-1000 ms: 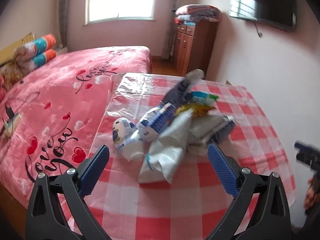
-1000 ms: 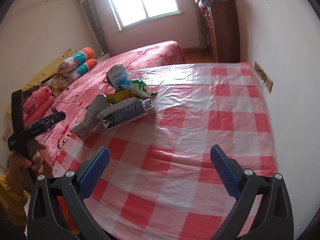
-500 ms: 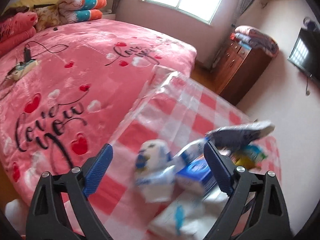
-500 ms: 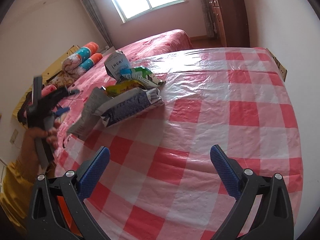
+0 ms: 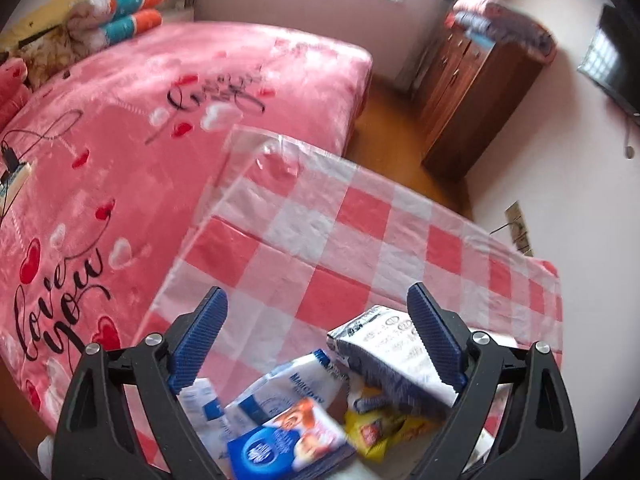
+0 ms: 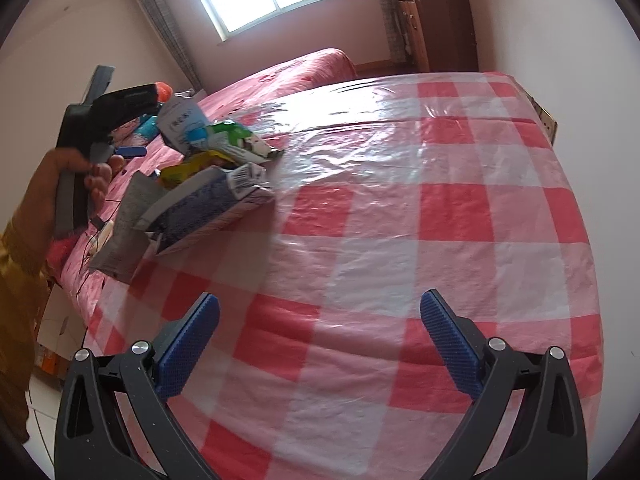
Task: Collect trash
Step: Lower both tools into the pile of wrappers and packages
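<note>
A pile of trash wrappers and cartons [image 5: 320, 408] lies on the red-and-white checked table [image 5: 360, 248]. It also shows in the right wrist view [image 6: 200, 184] at the table's left side. My left gripper [image 5: 320, 336] is open and empty, hovering right over the pile, with a blue-and-white carton [image 5: 384, 356] and a blue packet [image 5: 288, 440] below its jaws. My right gripper [image 6: 320, 344] is open and empty above the bare near part of the table [image 6: 400, 240]. The left gripper's body [image 6: 104, 120] and the hand holding it show beside the pile.
A pink bed [image 5: 140, 128] stands against the table's left side. A wooden cabinet [image 5: 472, 92] with folded blankets stands at the far wall. A wall TV [image 5: 616, 68] hangs on the right. A wall socket [image 5: 518, 224] sits by the table's far edge.
My left gripper has swung in over the trash pile, which now lies beneath its jaws. My right gripper has edged forward over the table. Both stay open.
</note>
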Tool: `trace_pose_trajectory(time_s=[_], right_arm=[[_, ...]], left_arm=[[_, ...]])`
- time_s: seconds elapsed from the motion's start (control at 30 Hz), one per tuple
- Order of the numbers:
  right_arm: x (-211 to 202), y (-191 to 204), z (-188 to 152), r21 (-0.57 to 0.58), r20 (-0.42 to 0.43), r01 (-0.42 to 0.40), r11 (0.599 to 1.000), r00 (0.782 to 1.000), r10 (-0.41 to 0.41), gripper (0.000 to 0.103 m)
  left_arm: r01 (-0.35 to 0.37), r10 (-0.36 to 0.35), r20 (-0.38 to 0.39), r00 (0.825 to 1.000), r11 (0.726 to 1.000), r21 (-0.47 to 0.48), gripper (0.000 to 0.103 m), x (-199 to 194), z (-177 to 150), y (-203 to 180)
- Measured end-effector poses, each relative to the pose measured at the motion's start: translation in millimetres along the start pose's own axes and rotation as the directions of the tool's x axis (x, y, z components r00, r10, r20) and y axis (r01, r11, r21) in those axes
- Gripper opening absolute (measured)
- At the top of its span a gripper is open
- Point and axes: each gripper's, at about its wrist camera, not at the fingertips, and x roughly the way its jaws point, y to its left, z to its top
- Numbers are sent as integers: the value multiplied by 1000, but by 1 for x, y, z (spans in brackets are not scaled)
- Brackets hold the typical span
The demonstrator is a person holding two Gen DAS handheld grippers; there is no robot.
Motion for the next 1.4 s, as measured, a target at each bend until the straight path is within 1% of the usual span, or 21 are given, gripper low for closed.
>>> trace_pose_trajectory(time_s=[0.1,0.17,0.2,0.23,0.3,0.47,0.57,0.63,0.77,0.9,1.0,1.1,1.2,1.3,1.4], right_arm=[[2,-8,-1,14,-7,4,1000,1000,-4,99],[3,-12,-1,13,-8,10,1000,1000,-10,99],[2,-13,-2,8,-6,15,1000,1000,-15,99],[2,-14,-1,5,-3,17,1000,1000,-17,99],[-1,-15,-1,-1,6,21,1000,1000,-21,99],[-7,-19,2,0,30,22,1000,999,-22,99],[-11,-20,2,5,40,19,1000,999,-19,99],[-13,-20,2,4,43,19,1000,999,-19,99],[-18,-18,-1,3,46,17,1000,999,-17,99],[-22,-17,-6,4,39,9,1000,999,-9,99],[-25,-15,-10,-6,34,4,1000,999,-4,99],[-27,-11,-15,-19,29,-6,1000,1000,6,99],[-27,-9,-18,-27,23,-23,999,999,24,99],[-24,-7,-18,-25,15,-50,998,999,50,99],[-22,-2,-16,-31,4,-75,997,997,75,99]], left_arm=[[-24,25,-67,997,1000,11,92,17,1,-7],[-50,54,-116,992,998,37,92,29,-5,-12],[-48,54,-134,990,998,47,91,33,-8,-14],[-43,51,-154,987,997,60,88,38,-13,-17],[-30,40,-151,988,997,67,88,38,-22,-18],[24,-11,-164,986,997,78,87,32,-42,-23],[49,-29,-167,985,992,116,87,26,-56,-33],[86,-60,-182,981,987,138,87,22,-68,-43],[136,-93,-207,974,970,204,87,13,-94,-67],[195,-130,-240,962,943,270,87,5,-122,-96],[209,-147,-205,968,922,325,87,-7,-135,-107],[263,-218,-170,961,911,318,87,-31,-142,-99],[287,-275,-83,958,905,313,87,-65,-142,-76],[273,-285,2,958,917,291,87,-95,-143,-35],[273,-299,40,953,912,306,87,-109,-145,-2]])
